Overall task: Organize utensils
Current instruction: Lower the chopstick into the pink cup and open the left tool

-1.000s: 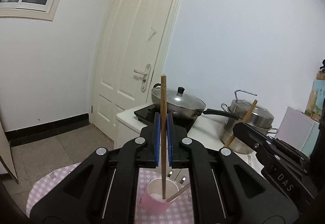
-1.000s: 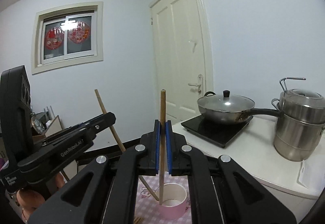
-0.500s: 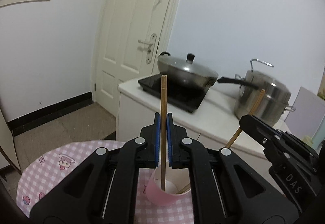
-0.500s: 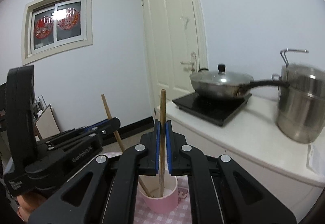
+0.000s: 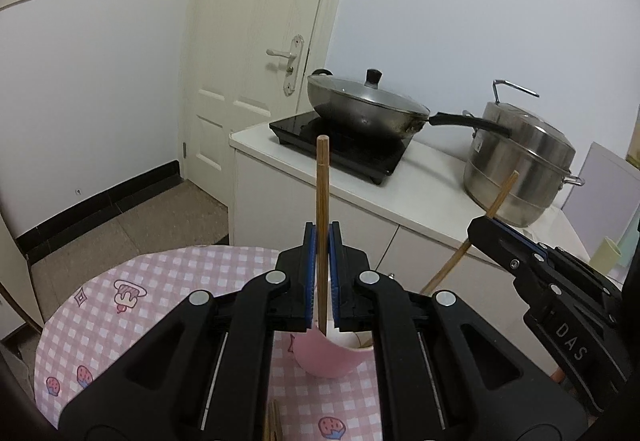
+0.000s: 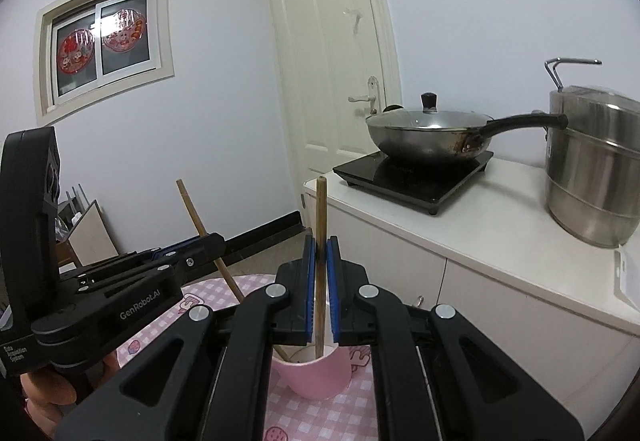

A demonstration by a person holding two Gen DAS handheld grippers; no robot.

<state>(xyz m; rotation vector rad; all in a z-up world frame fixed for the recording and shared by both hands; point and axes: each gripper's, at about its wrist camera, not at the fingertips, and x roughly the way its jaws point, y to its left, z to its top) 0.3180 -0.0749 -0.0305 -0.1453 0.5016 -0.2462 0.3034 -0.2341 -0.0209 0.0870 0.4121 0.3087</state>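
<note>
1. The left gripper [image 5: 322,277] pinches a chopstick [image 5: 322,201] upright at centre frame, its tip down inside the pink cup [image 5: 326,357] on the checked cloth [image 5: 120,317].
2. The right gripper [image 6: 320,283] likewise clamps a second chopstick [image 6: 320,217] over the same cup [image 6: 316,373].
3. Both sticks look light, stiff and smooth, so they may slip or swing.
4. A mid-shaft hold suits them.
</note>
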